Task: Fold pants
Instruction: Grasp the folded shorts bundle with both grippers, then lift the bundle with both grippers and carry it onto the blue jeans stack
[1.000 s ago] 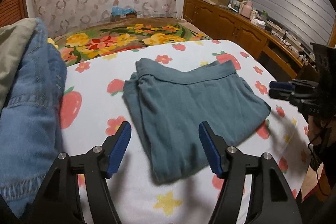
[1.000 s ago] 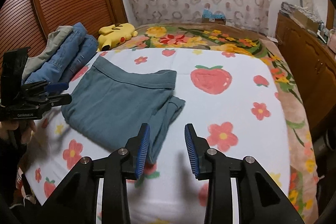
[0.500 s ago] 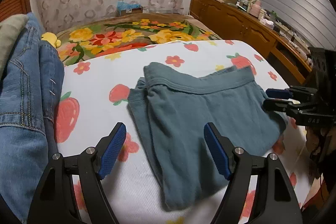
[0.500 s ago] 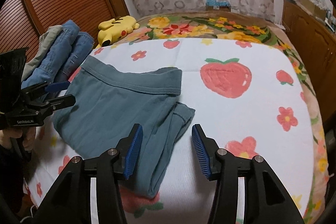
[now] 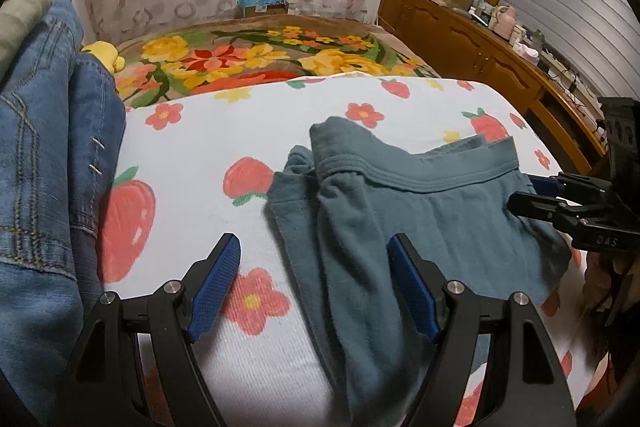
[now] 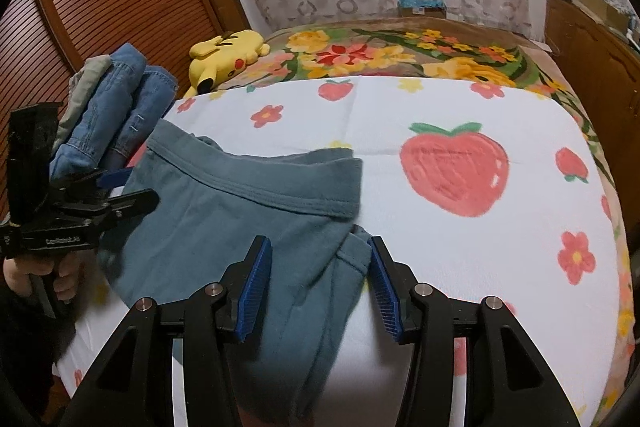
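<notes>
While jeans (image 6: 116, 103) flank them, pants (image 6: 240, 227) lie between gaping grippers.

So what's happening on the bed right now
A person holds a claw in each hand over folded teal pants lying on a strawberry-print sheet. The left claw and the right claw are both open at opposite sides of the pants, gripping nothing. A stack of folded jeans sits beside the pants, a yellow plush toy behind.
</notes>
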Tool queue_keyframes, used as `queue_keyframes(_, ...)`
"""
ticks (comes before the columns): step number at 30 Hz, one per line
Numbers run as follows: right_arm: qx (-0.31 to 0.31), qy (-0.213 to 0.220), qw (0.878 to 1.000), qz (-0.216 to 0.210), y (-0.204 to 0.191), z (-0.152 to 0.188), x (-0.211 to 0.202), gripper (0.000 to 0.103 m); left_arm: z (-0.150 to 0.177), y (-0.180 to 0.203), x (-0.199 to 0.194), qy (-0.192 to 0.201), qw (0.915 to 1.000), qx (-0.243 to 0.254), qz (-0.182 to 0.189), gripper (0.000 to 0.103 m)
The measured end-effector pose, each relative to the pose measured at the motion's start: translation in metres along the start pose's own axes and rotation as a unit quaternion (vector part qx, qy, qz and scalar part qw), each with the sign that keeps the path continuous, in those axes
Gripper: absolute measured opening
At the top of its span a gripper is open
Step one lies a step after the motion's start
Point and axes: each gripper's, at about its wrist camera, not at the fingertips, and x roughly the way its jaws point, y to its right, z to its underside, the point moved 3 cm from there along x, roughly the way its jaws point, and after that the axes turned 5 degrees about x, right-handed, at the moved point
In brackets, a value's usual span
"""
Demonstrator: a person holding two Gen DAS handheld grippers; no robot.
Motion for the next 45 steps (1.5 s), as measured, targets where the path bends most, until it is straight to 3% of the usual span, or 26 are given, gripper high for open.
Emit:
queue_keyframes(11, -0.015, 0.012, 1.0, 0.003, -0.002, 0.003, 0.003, 0.051, -0.006, -0.005, 0.003, 0.01, 0.9999, -0.011, 0.001, 0.074)
queue_keyframes(20, -0.02, 0.015, 1.0, 0.008, -0.005, 0.004, 0.004, 0.051, -0.01, -0.008, 0.008, 0.011, 0.9992, -0.025, 0.03, 0.055)
queue_keyframes(25, -0.021, 0.015, 1.0, 0.008, -0.005, 0.004, 0.004, 0.051, -0.01, 0.0, 0.007, 0.009, 0.9987, -0.016, 0.047, 0.029)
queue_keyframes(28, -0.02, 0.015, 1.0, 0.006, -0.005, 0.004, 0.004, 0.051, -0.011, 0.006, 0.002, 0.015, 0.9988, -0.005, 0.047, 0.019)
queue_keyframes(33, -0.018, 0.015, 1.0, 0.004, -0.004, 0.003, 0.004, 0.051, -0.013, 0.011, -0.008, 0.025, 0.9983, 0.001, 0.052, 0.016)
queue_keyframes(36, -0.014, 0.017, 1.0, 0.011, -0.002, 0.003, 0.003, 0.042, -0.015, 0.014, -0.014, 0.03, 0.9979, 0.003, 0.057, 0.016)
queue_keyframes(41, 0.002, 0.003, 1.0, -0.009, 0.0, 0.002, 0.004, 0.015, -0.015, 0.019, -0.022, 0.035, 0.9976, 0.009, 0.059, 0.014)
queue_keyframes(45, 0.0, 0.005, 1.0, -0.016, -0.005, 0.0, 0.0, 0.012, -0.016, 0.024, -0.034, 0.045, 0.9971, 0.015, 0.06, 0.012)
